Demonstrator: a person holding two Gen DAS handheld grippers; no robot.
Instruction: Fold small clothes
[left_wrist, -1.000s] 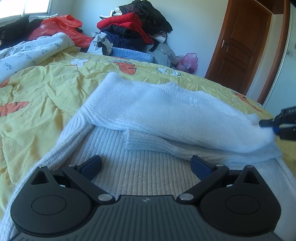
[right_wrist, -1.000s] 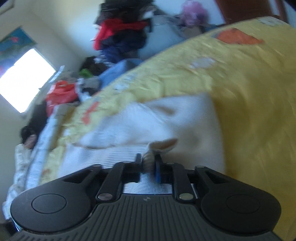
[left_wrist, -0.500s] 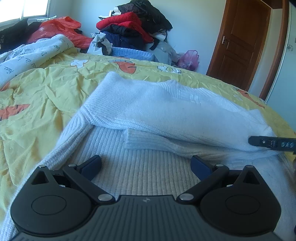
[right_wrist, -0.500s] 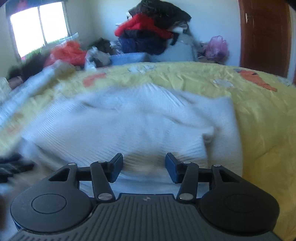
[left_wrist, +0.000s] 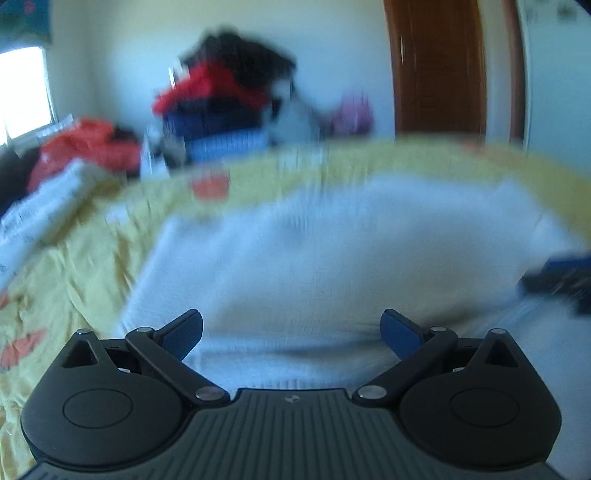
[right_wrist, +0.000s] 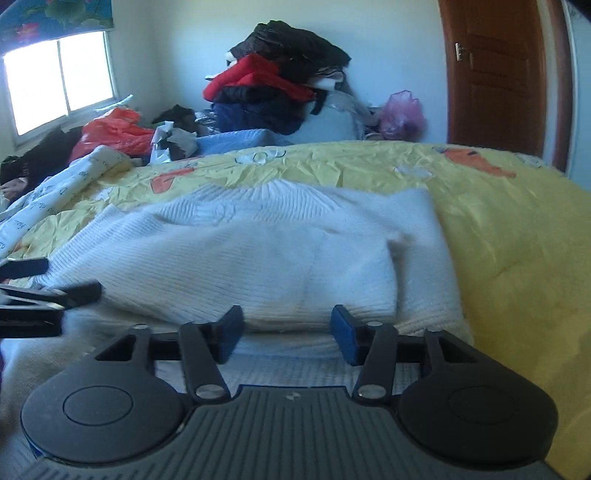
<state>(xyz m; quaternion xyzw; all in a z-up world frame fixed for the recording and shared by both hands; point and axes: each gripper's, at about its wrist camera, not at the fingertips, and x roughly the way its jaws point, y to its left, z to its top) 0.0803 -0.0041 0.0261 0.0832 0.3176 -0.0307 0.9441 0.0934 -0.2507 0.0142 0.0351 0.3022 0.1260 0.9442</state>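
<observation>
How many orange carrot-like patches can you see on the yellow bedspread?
2: one orange patch left of the white sweater, one far right near the door. Others may be hidden.

Home bedroom: bed with yellow quilt (right_wrist: 498, 229), clothes pile (right_wrist: 280, 81) against wall, wooden door (right_wrist: 495, 74), window (right_wrist: 59, 77).

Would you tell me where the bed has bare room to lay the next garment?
Bare yellow bedspread lies right of the white sweater, toward the door. The far left is crowded with a clothes pile and a rolled quilt.

White sweater (right_wrist: 258, 251) on yellow bedspread (right_wrist: 517, 229)
</observation>
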